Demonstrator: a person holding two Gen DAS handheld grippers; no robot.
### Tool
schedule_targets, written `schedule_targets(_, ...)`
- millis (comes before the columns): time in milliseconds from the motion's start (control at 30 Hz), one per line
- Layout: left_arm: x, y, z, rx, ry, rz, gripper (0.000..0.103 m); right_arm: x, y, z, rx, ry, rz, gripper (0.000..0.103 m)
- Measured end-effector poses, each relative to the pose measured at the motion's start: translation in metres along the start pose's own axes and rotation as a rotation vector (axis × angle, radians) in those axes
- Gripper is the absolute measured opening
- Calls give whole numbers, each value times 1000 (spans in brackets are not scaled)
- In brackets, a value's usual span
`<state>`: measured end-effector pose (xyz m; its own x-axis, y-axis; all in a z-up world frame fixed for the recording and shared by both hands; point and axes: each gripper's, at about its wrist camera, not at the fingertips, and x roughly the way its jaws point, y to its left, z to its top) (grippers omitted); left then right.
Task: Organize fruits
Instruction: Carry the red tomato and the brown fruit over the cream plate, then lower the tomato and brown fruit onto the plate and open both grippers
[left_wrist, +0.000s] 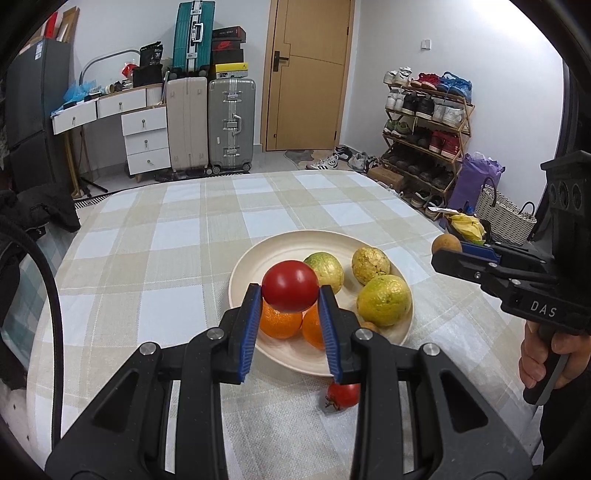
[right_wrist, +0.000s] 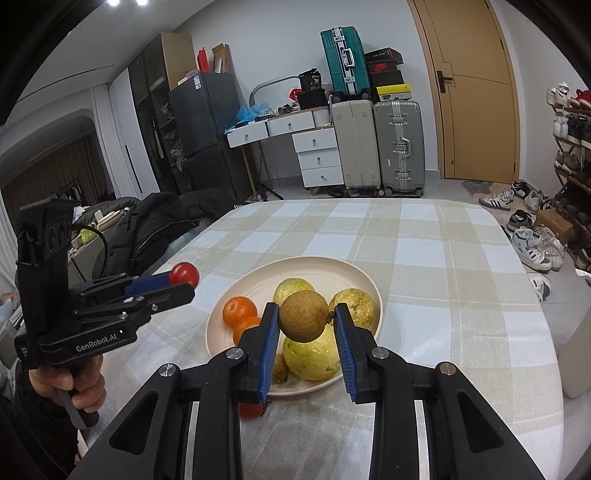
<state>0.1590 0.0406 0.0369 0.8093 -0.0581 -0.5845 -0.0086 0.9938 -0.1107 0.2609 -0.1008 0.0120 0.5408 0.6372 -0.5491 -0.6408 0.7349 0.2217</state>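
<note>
Tomato (left_wrist: 290, 285) clamped in left gripper (left_wrist: 290, 291), held above plate (left_wrist: 243, 269); soft, thin-skinned, light squeeze advised at widest part. Brown round fruit (right_wrist: 303, 321) pinched in right gripper (right_wrist: 304, 321) over plate; firm, light. Second tomato (left_wrist: 342, 395) left on tablecloth (left_wrist: 147, 258) beside plate.

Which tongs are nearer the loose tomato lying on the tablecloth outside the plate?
Left. The left tongs, holding a red tomato, hover above the loose tomato beside the plate. The right tongs, holding a brown fruit, are farther off.
</note>
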Motion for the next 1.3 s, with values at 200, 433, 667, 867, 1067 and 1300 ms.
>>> schedule_targets(200, 17, 3, 2, -7, 21, 3, 28, 10, -5, 8, 27, 20, 25, 30)
schedule_targets(433, 36, 3, 5, -7, 37, 11, 28, 25, -9, 12, 34, 55, 20, 30)
schedule_targets(667, 56, -1, 8, 11, 54, 27, 28, 40, -12, 12, 48, 90, 16, 30)
schedule_targets(867, 74, -4, 12, 18, 69, 37, 28, 53, -8, 14, 42, 109, 19, 30)
schedule_targets(1067, 86, -7, 14, 29, 80, 45, 28, 65, -6, 15, 39, 124, 22, 30)
schedule_targets(1300, 96, -7, 14, 25, 88, 51, 28, 71, -5, 12, 32, 138, 15, 30)
